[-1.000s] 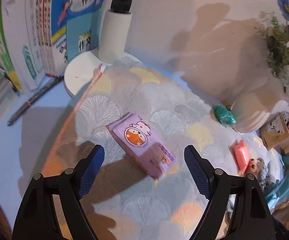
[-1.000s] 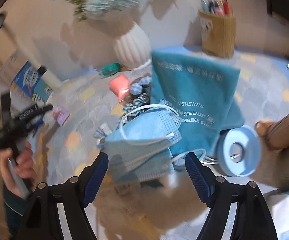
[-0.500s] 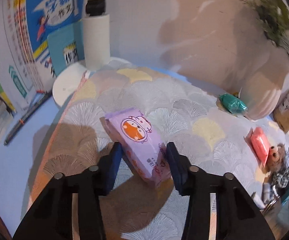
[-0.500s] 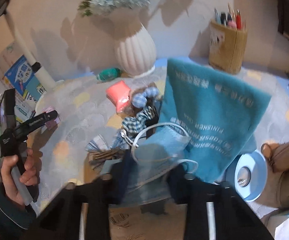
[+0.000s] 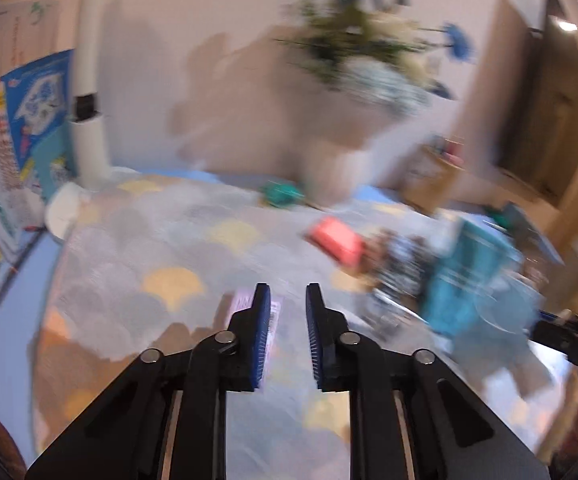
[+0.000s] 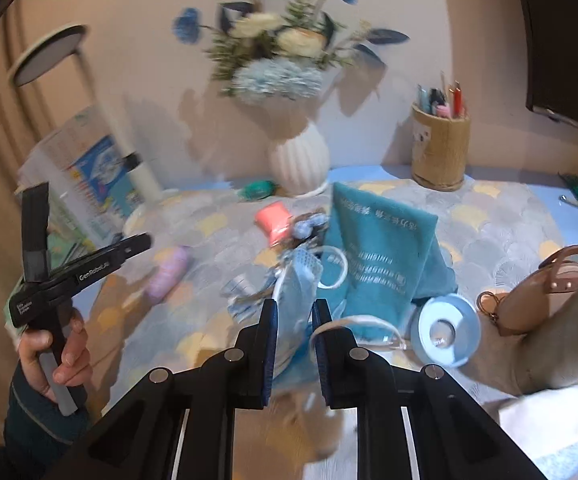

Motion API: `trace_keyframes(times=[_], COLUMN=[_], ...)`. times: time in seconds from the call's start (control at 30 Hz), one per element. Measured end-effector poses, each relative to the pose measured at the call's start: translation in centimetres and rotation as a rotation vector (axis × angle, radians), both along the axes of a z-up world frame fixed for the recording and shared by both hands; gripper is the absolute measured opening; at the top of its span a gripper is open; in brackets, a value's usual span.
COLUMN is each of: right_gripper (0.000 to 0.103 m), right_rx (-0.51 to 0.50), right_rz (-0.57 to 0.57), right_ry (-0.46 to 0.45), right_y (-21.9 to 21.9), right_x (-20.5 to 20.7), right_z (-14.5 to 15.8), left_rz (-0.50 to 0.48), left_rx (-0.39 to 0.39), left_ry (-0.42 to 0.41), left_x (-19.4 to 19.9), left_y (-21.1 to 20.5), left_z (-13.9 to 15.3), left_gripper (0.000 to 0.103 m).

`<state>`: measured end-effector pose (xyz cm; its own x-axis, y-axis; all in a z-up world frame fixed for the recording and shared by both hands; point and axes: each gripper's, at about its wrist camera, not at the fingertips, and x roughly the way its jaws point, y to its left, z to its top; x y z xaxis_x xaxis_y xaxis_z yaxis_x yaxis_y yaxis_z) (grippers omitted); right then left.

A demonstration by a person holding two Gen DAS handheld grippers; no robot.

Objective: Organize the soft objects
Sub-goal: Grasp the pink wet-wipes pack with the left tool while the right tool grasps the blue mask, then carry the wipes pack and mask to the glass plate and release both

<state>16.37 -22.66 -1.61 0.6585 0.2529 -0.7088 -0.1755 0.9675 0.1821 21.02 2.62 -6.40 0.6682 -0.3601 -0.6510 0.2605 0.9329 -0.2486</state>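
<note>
Cloth and plastic mix.
Teal towel [image 6: 385,248] matt cloth; white vase [image 6: 299,158] ribbed, glossy; pen holder [image 6: 440,148] rough, woven; tape roll [image 6: 447,330] smooth.

Black handheld grippers with blue-padded jaws
Silver screw heads dot the black linkages; the left gripper [image 6: 85,268] carries white "GenRobot.AI" lettering, gripped by a bare left hand [image 6: 59,356] in a dark teal sleeve

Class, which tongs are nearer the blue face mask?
Right. The right tongs grip the blue face mask; the left tongs hover far off, above the purple tissue pack.
</note>
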Motion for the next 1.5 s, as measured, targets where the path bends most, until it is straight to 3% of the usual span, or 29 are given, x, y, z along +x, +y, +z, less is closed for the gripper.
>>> trace_keyframes(times=[0.13,0.23,0.33,0.37,0.4,0.43,0.47,0.5,0.53,0.57,0.63,0.73,0.8,0.87,0.9,0.97,1.0,1.03,1.1,1.17,1.4,1.5], right_gripper=[0.017,0.017,0.017,0.018,0.019,0.02,0.02,0.022,0.031,0.05,0.065,0.066,0.072,0.074,0.074,0.074,0.074,0.074,0.077,0.084,0.084,0.084], right_rx=[-0.059,-0.115,-0.107,-0.097,-0.09,-0.094,-0.111,-0.123,-0.133,-0.135,-0.137,-0.15,-0.185,-0.237,-0.271,-0.273,-0.213,-0.126,0.102,0.237,0.427,0.419], right_rz=[0.083,0.073,0.052,0.049,0.045,0.041,0.032,0.027,0.027,0.029,0.035,0.075,0.08,0.066,0.048,0.019,0.012,0.007,-0.008,-0.06,-0.18,-0.205], right_ry=[0.022,0.065,0.129,0.153,0.176,0.191,0.194,0.191,0.186,0.182,0.153,0.14,0.162,0.197,0.221,0.279,0.305,0.325,0.36,0.37,0.395,0.371], right_y=[0.7,0.8,0.0,-0.4,-0.8,-1.1,-1.5,-1.7,-1.9,-2.1,-2.1,-1.6,-1.3,-1.4,-1.7,-2.8,-3.7,-4.5,-6.0,-6.8,-6.2,-6.0], right_x=[-2.7,-3.7,-4.4,-4.7,-5.0,-5.3,-5.7,-5.8,-6.0,-6.1,-6.2,-6.0,-5.8,-5.9,-6.1,-6.4,-6.5,-6.4,-6.0,-5.1,-2.4,-2.2], right_z=[-0.1,-1.6,-3.1,-3.6,-4.1,-4.3,-4.5,-4.4,-4.4,-4.3,-4.0,-3.9,-4.4,-5.2,-5.7,-6.5,-6.7,-6.9,-7.7,-8.5,-10.4,-10.4], left_rz=[-0.107,-0.148,-0.212,-0.207,-0.193,-0.158,-0.096,-0.04,-0.019,-0.004,-0.01,-0.032,-0.035,-0.024,-0.019,-0.005,-0.005,-0.003,-0.005,-0.006,-0.045,-0.068], left_rx=[-0.025,0.01,0.004,0.002,0.0,-0.002,0.002,0.006,0.008,0.03,0.092,0.174,0.2,0.222,0.229,0.248,0.265,0.272,0.267,0.269,0.254,0.255], left_ry=[0.014,0.012,0.049,0.047,0.043,0.04,0.043,0.039,0.034,0.04,0.067,0.093,0.13,0.173,0.187,0.149,0.129,0.118,0.108,0.094,0.082,0.067], left_x=[-3.0,-4.7,-5.7,-6.0,-6.2,-6.2,-5.8,-5.3,-5.0,-4.0,-2.0,0.8,2.8,4.3,4.8,4.7,4.5,4.4,4.2,4.0,3.8,3.4], left_y=[-1.5,-2.5,-2.5,-2.0,-1.5,-0.7,0.5,1.5,1.9,2.3,1.6,-0.1,-1.1,-1.6,-1.7,-2.0,-2.2,-2.2,-2.2,-2.1,-2.2,-2.6], left_z=[-0.3,-0.9,-1.6,-1.8,-1.8,-1.7,-1.5,-1.3,-1.2,-0.9,-1.0,-2.2,-3.9,-6.0,-6.9,-7.4,-7.4,-7.3,-7.3,-7.3,-7.2,-7.1], left_gripper=[0.013,0.013,0.015,0.024,0.041,0.049,0.069,0.077,0.077,0.077,0.077,0.077,0.076,0.073,0.066,0.06,0.042,0.036,0.036,0.036,0.036,0.035])
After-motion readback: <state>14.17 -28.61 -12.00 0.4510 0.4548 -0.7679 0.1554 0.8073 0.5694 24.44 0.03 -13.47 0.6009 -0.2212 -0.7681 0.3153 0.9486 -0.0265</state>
